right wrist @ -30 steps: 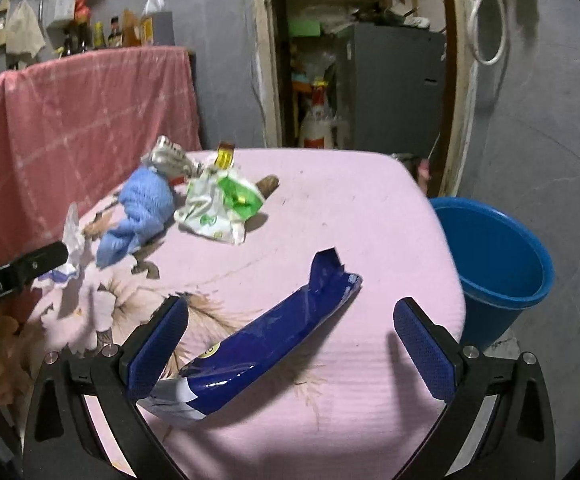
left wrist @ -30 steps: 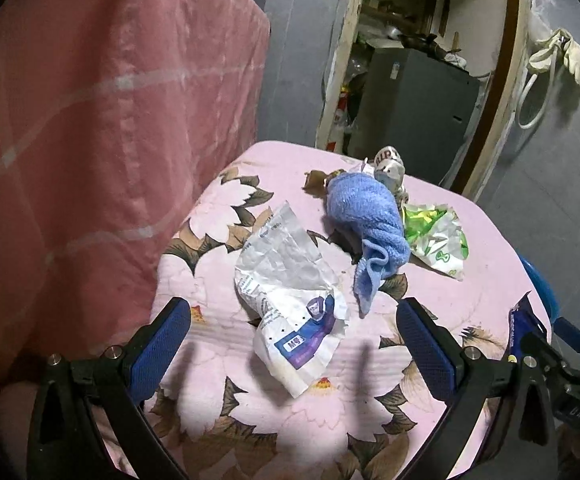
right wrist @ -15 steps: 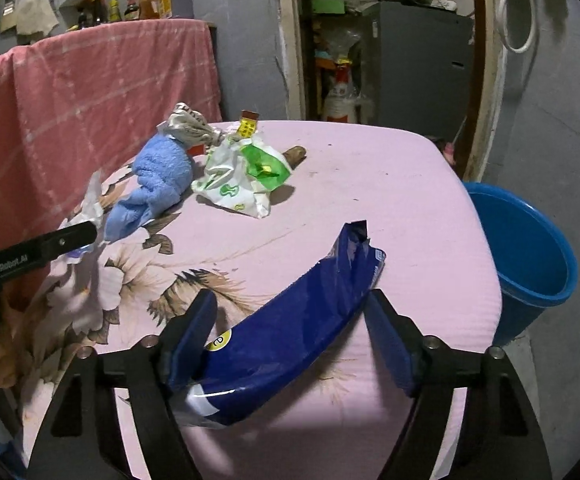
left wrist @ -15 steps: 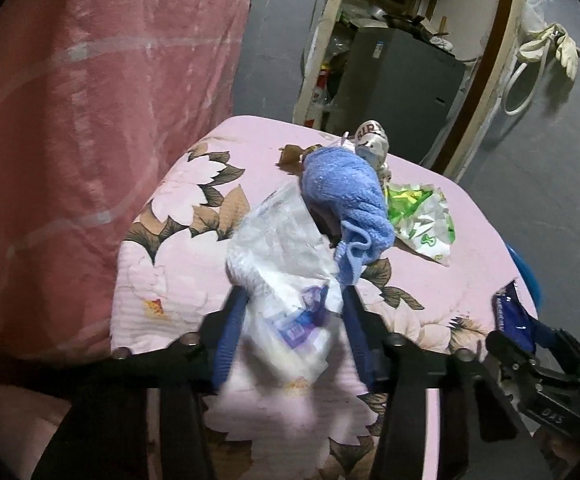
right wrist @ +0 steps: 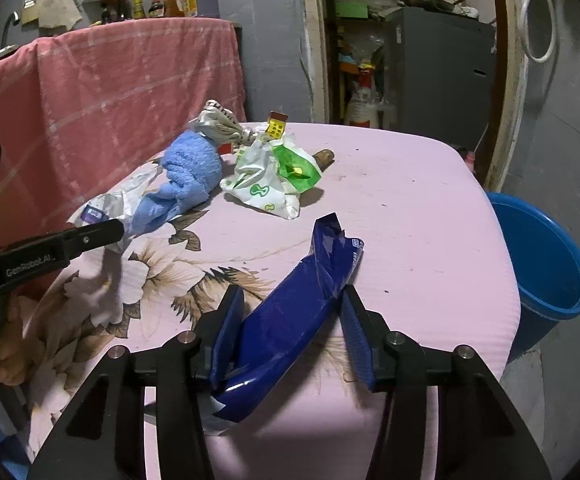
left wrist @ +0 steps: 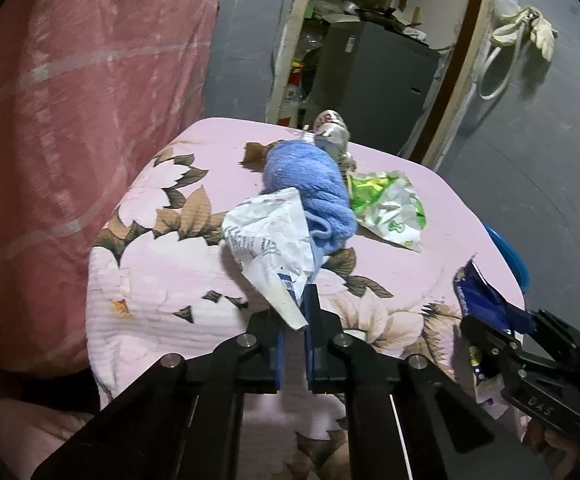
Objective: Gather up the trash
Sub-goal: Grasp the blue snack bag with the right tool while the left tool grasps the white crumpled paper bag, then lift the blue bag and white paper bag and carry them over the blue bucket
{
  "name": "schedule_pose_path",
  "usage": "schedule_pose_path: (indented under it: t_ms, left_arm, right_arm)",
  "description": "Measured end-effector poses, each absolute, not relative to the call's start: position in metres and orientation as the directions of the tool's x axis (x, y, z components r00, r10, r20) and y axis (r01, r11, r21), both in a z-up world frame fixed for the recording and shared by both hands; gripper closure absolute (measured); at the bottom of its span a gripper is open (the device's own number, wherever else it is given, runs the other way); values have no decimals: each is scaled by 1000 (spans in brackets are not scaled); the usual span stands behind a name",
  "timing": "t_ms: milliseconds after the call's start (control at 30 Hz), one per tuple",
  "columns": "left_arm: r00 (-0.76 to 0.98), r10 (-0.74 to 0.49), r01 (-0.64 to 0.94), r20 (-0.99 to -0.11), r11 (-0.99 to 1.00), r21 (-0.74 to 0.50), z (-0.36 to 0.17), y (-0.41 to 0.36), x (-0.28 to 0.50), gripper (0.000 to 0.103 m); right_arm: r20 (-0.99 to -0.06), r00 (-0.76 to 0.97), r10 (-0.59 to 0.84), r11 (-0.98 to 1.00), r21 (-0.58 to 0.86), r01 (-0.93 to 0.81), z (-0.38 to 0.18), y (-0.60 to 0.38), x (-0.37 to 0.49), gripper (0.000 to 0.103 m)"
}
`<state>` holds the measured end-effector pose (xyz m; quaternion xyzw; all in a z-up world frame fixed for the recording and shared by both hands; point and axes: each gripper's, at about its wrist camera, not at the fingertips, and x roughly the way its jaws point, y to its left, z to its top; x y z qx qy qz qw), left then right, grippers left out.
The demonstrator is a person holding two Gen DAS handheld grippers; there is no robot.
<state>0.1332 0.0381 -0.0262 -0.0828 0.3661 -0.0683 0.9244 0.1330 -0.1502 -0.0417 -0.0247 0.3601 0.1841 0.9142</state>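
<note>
My left gripper point(left wrist: 293, 312) is shut on a crumpled white wrapper point(left wrist: 272, 244) and holds it a little above the pink floral tablecloth point(left wrist: 162, 280). It also shows in the right wrist view point(right wrist: 102, 210). My right gripper point(right wrist: 290, 320) has its jaws closing around a dark blue foil packet point(right wrist: 290, 320), which bends between the pads. A green and white plastic bag point(right wrist: 274, 184), a silver wrapper point(right wrist: 220, 122) and a small brown scrap point(right wrist: 324, 156) lie further back on the table.
A blue towel point(right wrist: 188, 172) lies beside the trash. A blue bucket point(right wrist: 546, 264) stands on the floor right of the table. A pink cloth-covered counter point(right wrist: 110, 80) with bottles is at the left. A doorway with a grey cabinet point(right wrist: 438, 68) is behind.
Both grippers closed. The left one shut on the white wrapper and lifted it. The right jaws narrowed onto the blue packet, which bent upward.
</note>
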Motion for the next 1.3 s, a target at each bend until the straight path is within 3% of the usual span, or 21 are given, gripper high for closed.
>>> schedule_pose_path:
  t_ms: [100, 167, 367, 600, 900, 1167, 1300]
  left_arm:
    - [722, -202, 87, -662, 975, -203, -26, 32, 130, 98]
    - [723, -215, 101, -656, 973, -207, -26, 28, 128, 98]
    - [720, -238, 135, -651, 969, -206, -27, 16, 113, 99]
    - [762, -259, 180, -593, 965, -189, -21, -1, 92, 100]
    - [830, -285, 245, -480, 959, -145, 6, -27, 90, 100]
    - [882, -363, 348, -301, 932, -103, 44, -75, 106, 100]
    - [886, -393, 382, -247, 920, -93, 57, -102, 119, 100]
  right_arm:
    - [-667, 673, 320, 929, 82, -361, -42, -148, 132, 61]
    - [-664, 673, 325, 926, 79, -370, -42, -147, 131, 75]
    - [-660, 674, 332, 919, 64, -390, -44, -143, 124, 89]
    - [-612, 704, 359, 913, 77, -400, -39, -149, 109, 97]
    - [-417, 840, 347, 933, 62, -354, -4, -174, 86, 97]
    - [-167, 962, 214, 974, -39, -224, 48, -221, 72, 97]
    - [-89, 984, 153, 986, -54, -159, 64, -249, 78, 97]
